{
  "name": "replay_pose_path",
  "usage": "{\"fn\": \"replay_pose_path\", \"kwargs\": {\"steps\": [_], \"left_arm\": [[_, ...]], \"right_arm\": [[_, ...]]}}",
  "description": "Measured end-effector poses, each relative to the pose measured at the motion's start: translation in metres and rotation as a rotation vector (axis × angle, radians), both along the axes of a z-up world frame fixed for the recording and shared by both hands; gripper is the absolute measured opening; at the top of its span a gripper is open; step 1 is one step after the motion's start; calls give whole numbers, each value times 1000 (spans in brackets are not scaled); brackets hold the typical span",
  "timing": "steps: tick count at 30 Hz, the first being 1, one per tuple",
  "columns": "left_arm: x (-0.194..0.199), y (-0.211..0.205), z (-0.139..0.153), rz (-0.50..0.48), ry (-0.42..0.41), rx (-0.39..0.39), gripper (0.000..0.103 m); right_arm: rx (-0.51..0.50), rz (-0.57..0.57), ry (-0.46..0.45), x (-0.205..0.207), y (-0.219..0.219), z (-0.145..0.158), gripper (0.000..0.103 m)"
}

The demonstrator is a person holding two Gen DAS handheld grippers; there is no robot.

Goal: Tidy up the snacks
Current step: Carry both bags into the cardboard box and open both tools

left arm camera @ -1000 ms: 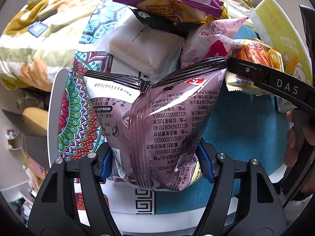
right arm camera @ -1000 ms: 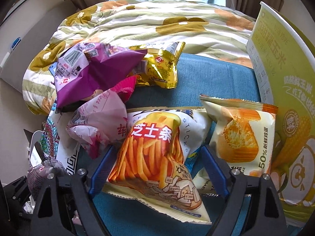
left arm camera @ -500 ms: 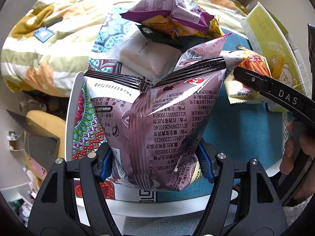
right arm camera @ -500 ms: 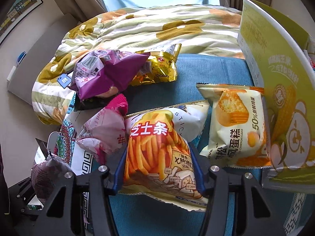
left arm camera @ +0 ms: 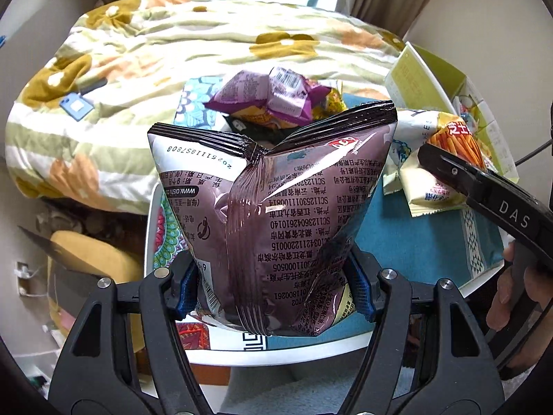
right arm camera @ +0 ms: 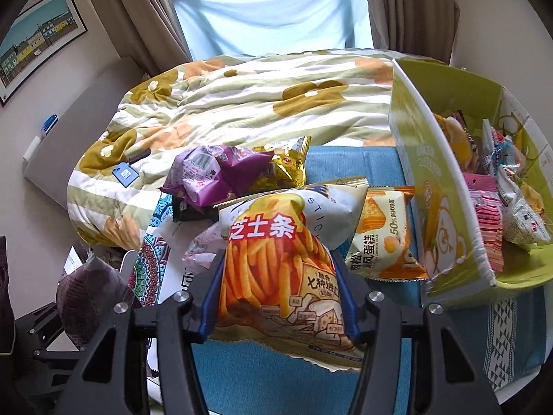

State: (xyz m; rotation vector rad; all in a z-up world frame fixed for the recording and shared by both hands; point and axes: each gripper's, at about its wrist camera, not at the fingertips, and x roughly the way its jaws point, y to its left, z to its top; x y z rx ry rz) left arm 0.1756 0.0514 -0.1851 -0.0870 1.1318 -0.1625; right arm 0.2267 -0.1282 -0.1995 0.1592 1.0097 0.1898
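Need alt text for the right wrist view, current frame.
The right gripper holds an orange cheese-stick bag between its fingers above a blue tablecloth. A green box of snacks sits right; more bags lie behind.

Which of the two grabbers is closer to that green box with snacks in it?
The right gripper, holding the fries bag, sits just left of the green box. The left gripper, with the purple bag, is farther left.

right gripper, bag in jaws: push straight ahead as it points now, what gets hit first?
Likely the purple snack bag and gold packet ahead of the right gripper and its cheese-stick bag. Depth unclear.
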Motion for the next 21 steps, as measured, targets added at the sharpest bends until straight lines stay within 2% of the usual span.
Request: {"fn": "replay_pose_path", "kwargs": {"steps": [6, 12, 18, 21], "left_arm": [[6, -8, 38, -54, -79, -26, 66], [19, -37, 74, -100, -153, -25, 66], [34, -100, 96, -143, -215, -21, 66], [50, -143, 101, -155, -222, -46, 66]], "right_arm": [[-2, -45, -76, -26, -11, 40, 52], [12, -115, -138, -43, -41, 75, 52], [21, -160, -200, -52, -91, 99, 52], [24, -167, -228, -50, -122, 108, 52]]}}
